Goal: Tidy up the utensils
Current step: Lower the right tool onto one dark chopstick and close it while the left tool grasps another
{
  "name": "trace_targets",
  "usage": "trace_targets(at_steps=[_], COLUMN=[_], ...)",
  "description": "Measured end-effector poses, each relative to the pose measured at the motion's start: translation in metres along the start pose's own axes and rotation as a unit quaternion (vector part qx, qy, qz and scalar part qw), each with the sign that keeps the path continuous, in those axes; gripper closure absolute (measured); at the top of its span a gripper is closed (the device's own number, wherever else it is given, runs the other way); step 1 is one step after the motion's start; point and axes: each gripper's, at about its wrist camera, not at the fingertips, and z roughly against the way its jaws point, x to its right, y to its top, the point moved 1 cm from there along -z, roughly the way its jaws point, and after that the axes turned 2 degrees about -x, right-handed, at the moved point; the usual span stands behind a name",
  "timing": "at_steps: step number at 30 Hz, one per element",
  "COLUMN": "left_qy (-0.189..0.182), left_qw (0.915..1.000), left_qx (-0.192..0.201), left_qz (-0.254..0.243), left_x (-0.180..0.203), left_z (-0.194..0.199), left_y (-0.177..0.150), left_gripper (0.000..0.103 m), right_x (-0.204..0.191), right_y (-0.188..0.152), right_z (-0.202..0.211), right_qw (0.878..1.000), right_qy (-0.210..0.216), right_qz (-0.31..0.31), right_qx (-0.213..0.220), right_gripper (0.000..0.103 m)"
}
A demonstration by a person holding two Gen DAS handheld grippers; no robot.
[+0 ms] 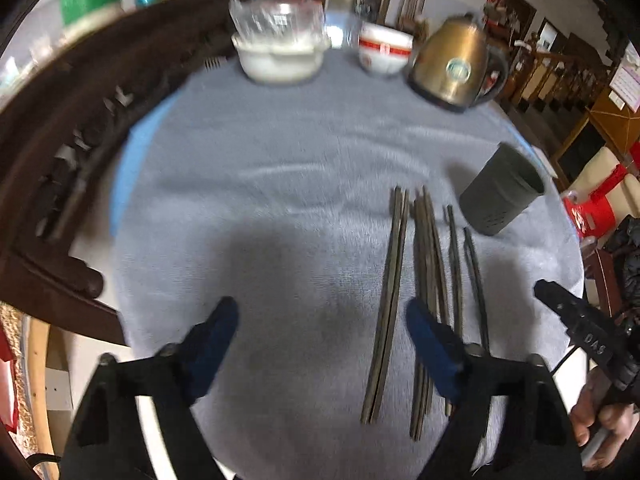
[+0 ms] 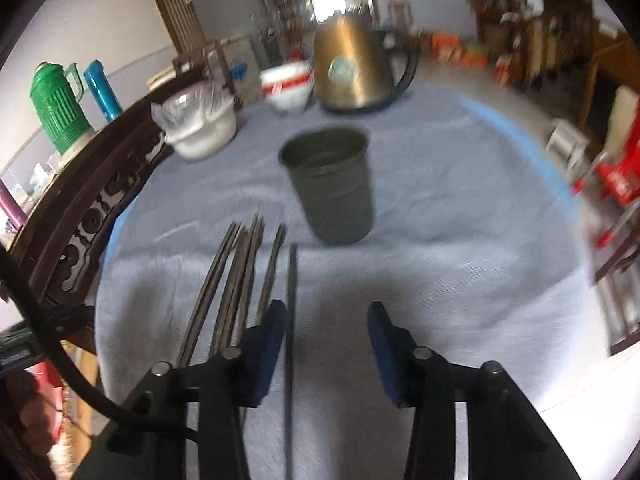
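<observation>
Several dark chopsticks (image 1: pixel 426 280) lie side by side on the grey-blue cloth, pointing away from me. A dark grey cup (image 1: pixel 502 192) stands upright just beyond their far tips, to the right. My left gripper (image 1: pixel 322 312) hovers over the cloth, open, with one pair of chopsticks (image 1: pixel 390 280) lying between its blue pads, untouched. In the right wrist view the same cup (image 2: pixel 330 184) is straight ahead. My right gripper (image 2: pixel 327 312) is open. A single chopstick (image 2: pixel 292 320) runs between its jaws close to the left pad, and the other chopsticks (image 2: pixel 236 280) lie left of that pad.
A brass kettle (image 1: pixel 456 68), a red-and-white bowl (image 1: pixel 384 50) and a white pot with plastic wrap (image 1: pixel 280 56) stand at the table's far edge. Carved dark wood (image 1: pixel 60 152) borders the left side. A person's hand (image 1: pixel 600 420) shows at the lower right.
</observation>
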Motion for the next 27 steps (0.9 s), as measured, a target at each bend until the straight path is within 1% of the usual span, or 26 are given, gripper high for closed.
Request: trace_targets(at_steps=[1, 3, 5, 7, 9, 11, 13, 15, 17, 19, 21, 23, 27], left_qy=[-0.006, -0.018, -0.025, -0.034, -0.037, -0.048, -0.050, -0.054, -0.056, -0.061, -0.059, -0.063, -0.079], left_qw=[0.9999, 0.9994, 0.9986, 0.9973, 0.9963, 0.9948, 0.9938, 0.9930, 0.9920, 0.9918, 0.9921, 0.9921, 0.9911], left_qx=[-0.014, -0.028, -0.045, -0.060, -0.073, -0.086, -0.096, -0.103, -0.111, -0.111, -0.109, -0.107, -0.107], left_qz=[-0.002, -0.009, -0.015, -0.024, -0.025, -0.026, -0.025, -0.023, -0.020, -0.019, -0.022, -0.018, -0.007], left_x=[0.003, 0.008, 0.014, 0.022, 0.025, 0.028, 0.030, 0.031, 0.033, 0.035, 0.037, 0.037, 0.028], left_z=[-0.012, -0.026, -0.041, -0.055, -0.066, -0.076, -0.085, -0.091, -0.098, -0.100, -0.101, -0.104, -0.103], left_y=[0.005, 0.009, 0.013, 0.019, 0.023, 0.026, 0.028, 0.030, 0.032, 0.034, 0.035, 0.038, 0.040], left_gripper=[0.029, 0.034, 0.038, 0.040, 0.048, 0.049, 0.052, 0.057, 0.061, 0.061, 0.064, 0.067, 0.072], right_x=[-0.002, -0.007, -0.011, -0.012, -0.011, -0.010, -0.012, -0.014, -0.016, -0.017, -0.016, -0.012, -0.004], right_y=[0.002, 0.005, 0.008, 0.010, 0.012, 0.014, 0.015, 0.017, 0.018, 0.019, 0.020, 0.021, 0.021], right_z=[-0.012, -0.030, -0.045, -0.058, -0.068, -0.076, -0.082, -0.089, -0.092, -0.094, -0.095, -0.096, -0.094], right_qw=[1.000, 0.999, 0.999, 0.998, 0.998, 0.997, 0.996, 0.996, 0.996, 0.996, 0.996, 0.996, 0.996], right_qy=[0.007, 0.017, 0.014, 0.016, 0.016, 0.021, 0.025, 0.023, 0.014, 0.004, 0.004, 0.003, -0.002], right_qz=[0.000, 0.003, 0.007, 0.003, -0.004, -0.010, -0.011, -0.008, -0.004, 0.001, 0.000, -0.003, -0.009], right_qx=[-0.013, -0.027, -0.040, -0.056, -0.069, -0.076, -0.083, -0.089, -0.087, -0.086, -0.086, -0.088, -0.092], right_gripper=[0.063, 0.063, 0.063, 0.063, 0.063, 0.063, 0.063, 0.064, 0.069, 0.076, 0.080, 0.087, 0.089])
